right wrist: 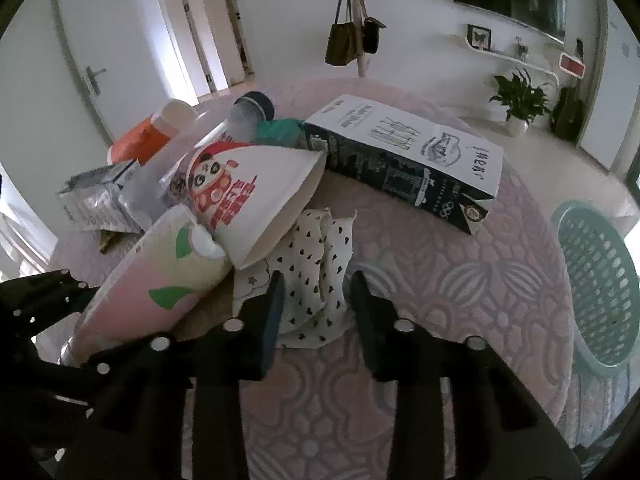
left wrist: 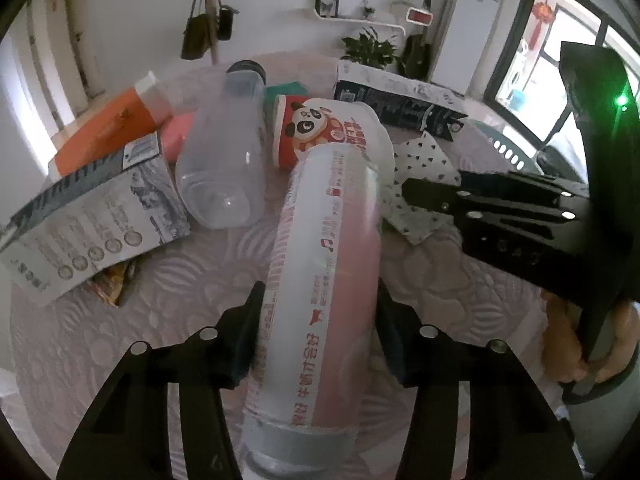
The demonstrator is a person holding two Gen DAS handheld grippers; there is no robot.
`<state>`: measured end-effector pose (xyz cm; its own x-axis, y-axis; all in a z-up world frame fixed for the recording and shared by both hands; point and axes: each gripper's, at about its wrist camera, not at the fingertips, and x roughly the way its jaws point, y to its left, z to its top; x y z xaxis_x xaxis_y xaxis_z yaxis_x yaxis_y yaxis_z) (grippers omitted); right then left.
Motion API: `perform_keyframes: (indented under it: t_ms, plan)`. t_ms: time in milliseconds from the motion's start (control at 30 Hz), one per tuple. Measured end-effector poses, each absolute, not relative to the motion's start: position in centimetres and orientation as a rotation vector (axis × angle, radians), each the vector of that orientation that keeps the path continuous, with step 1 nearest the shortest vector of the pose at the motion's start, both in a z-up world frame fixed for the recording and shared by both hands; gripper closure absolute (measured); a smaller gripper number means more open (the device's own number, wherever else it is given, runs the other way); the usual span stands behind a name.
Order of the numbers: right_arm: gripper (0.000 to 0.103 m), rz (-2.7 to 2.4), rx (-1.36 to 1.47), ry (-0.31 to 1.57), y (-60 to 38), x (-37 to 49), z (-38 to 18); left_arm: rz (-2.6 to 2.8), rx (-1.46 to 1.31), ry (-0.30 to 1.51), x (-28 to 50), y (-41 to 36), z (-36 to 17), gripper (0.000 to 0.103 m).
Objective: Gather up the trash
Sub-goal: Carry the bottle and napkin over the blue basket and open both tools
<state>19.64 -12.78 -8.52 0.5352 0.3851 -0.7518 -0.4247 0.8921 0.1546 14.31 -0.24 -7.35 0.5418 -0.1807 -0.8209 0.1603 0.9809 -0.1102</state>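
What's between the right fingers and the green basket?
Only bare patterned tablecloth, seen in the right wrist view; the green basket sits past the table edge.

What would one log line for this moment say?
left gripper: shut on pink-and-white plastic bottle | right gripper: open around heart-print white paper | green mesh basket: beside table

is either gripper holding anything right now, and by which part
The left gripper holds the pink bottle, jaws pressed on both sides of its body toward the lower half. The right gripper holds nothing; its open jaws straddle the heart-print paper.
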Motion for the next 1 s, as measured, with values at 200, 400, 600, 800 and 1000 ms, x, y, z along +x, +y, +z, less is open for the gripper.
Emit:
perform_keyframes:
  t_ms: [200, 400, 600, 800, 1000]
  plan:
    - [0.097, 0.463, -0.083, 0.819, -12.5, 18.3, -7.9, -0.225, -0.132, 0.917, 12.3, 0.4, -6.8, 0.056]
    - [0.099, 0.370, -0.067, 0.723, -14.2, 16.4, -6.7, -0.261, -0.181, 0.857, 10.5, 0.0, -5.1, 0.056]
    - [0.099, 0.322, 0.005, 0.679, -18.2, 15.3, -5.3, -0.309, -0.219, 0.775, 10.2, -1.3, -2.5, 0.057]
    - [0.099, 0.234, 0.028, 0.603, -22.6, 14.7, -3.0, -0.351, -0.216, 0.724, 12.0, -4.6, -0.3, 0.057]
    - [0.099, 0.126, 0.058, 0.549, -28.2, 14.7, -1.7, -0.403, -0.187, 0.712, 15.5, -9.2, 1.4, 0.057]
